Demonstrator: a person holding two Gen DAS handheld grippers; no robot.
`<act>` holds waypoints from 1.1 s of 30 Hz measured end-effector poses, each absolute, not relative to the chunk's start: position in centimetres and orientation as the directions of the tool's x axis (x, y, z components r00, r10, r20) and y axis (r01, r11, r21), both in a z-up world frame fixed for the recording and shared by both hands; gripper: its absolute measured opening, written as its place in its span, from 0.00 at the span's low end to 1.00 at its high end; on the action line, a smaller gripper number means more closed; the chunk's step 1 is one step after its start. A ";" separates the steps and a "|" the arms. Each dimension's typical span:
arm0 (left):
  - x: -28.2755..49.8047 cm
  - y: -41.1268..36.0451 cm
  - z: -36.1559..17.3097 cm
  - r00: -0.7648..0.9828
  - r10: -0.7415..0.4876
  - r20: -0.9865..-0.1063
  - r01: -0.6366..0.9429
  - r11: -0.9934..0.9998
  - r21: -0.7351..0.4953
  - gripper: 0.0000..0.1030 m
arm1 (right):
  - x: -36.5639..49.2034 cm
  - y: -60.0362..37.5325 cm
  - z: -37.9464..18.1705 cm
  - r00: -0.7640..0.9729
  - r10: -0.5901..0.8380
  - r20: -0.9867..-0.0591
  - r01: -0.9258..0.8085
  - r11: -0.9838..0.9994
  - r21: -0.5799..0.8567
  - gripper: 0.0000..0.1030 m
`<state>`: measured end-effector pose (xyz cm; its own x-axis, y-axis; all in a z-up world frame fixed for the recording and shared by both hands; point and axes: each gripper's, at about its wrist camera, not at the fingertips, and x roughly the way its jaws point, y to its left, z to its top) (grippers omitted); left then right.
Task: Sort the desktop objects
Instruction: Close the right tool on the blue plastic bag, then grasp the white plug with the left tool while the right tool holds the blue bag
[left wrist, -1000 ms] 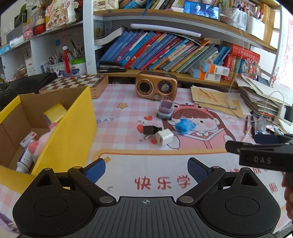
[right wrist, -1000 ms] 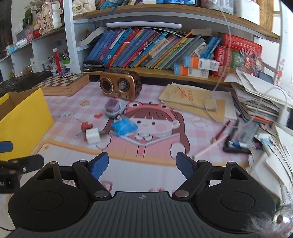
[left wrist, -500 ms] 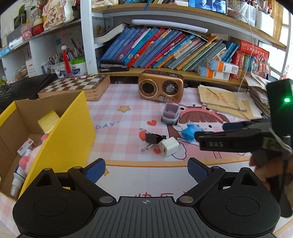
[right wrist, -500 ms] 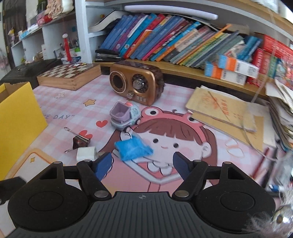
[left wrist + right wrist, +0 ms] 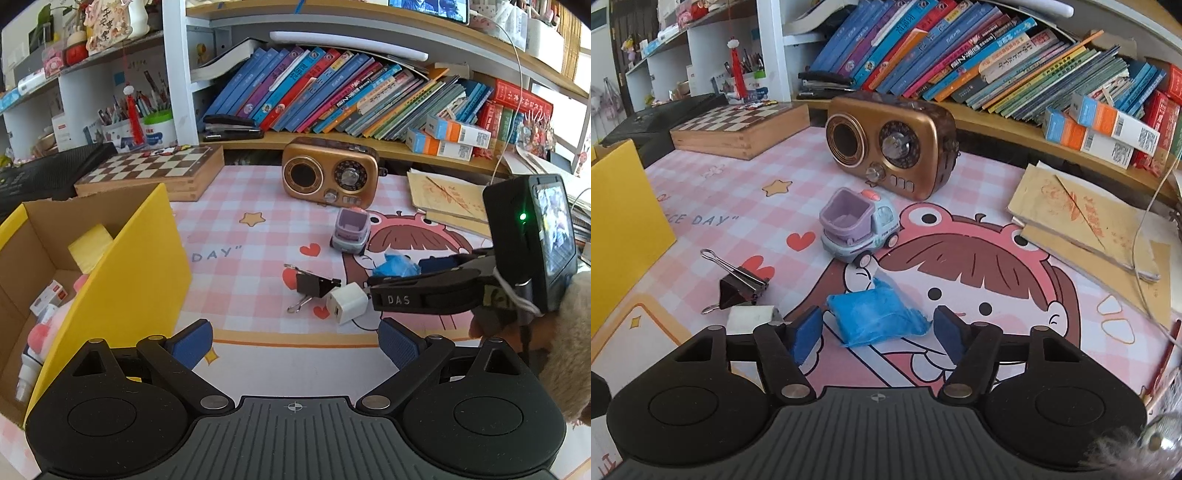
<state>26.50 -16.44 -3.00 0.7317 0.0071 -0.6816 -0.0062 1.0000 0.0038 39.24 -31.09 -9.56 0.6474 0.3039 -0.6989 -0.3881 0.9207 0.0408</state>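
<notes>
A crumpled blue packet (image 5: 877, 315) lies on the pink mat between the open fingers of my right gripper (image 5: 881, 334), which sits low around it without gripping. It also shows in the left wrist view (image 5: 395, 264) behind the right gripper (image 5: 373, 284). A white charger cube (image 5: 347, 302), a black binder clip (image 5: 314, 286) and a purple toy truck (image 5: 351, 230) lie close by. My left gripper (image 5: 295, 341) is open and empty, held back above the mat. The yellow cardboard box (image 5: 122, 273) at the left holds several small items.
A gold retro radio (image 5: 892, 146) stands behind the truck. A wooden chessboard box (image 5: 738, 123) is at the back left. Brown notebooks (image 5: 1086, 221) lie at the right. Bookshelves line the back of the desk.
My right gripper has moved forward and down until its open fingers flank the blue packet. The left gripper has shifted slightly forward.
</notes>
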 end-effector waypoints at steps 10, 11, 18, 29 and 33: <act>27.7 -16.8 -3.1 0.734 -0.003 -0.679 0.003 1.000 -0.001 0.95 | 39.4 -32.1 -9.4 0.674 0.314 -0.669 -0.380 0.924 0.050 0.38; 27.8 -16.7 -3.1 0.734 -0.003 -0.680 0.003 1.000 -0.001 0.95 | 39.2 -32.3 -9.2 0.678 0.314 -0.664 -0.374 0.926 0.056 0.38; 29.4 -16.6 -3.5 0.737 -0.011 -0.675 -0.004 1.000 -0.020 0.93 | 37.9 -33.9 -7.7 0.698 0.319 -0.641 -0.332 0.937 0.104 0.37; 31.0 -18.6 -5.6 0.695 -0.094 -0.713 0.032 0.995 -0.099 0.54 | 34.3 -37.0 -6.6 0.740 0.228 -0.633 -0.218 0.971 0.095 0.37; 32.3 -19.2 -6.8 0.672 -0.111 -0.732 0.012 0.990 -0.139 0.39 | 33.3 -37.6 -6.3 0.744 0.209 -0.635 -0.200 0.976 0.088 0.37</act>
<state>32.31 -19.21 -6.79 0.6722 -0.1111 -0.7320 0.0123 0.9902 -0.1390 33.30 -37.64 -6.34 0.7435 0.2092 -0.6352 -0.1997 0.9759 0.0876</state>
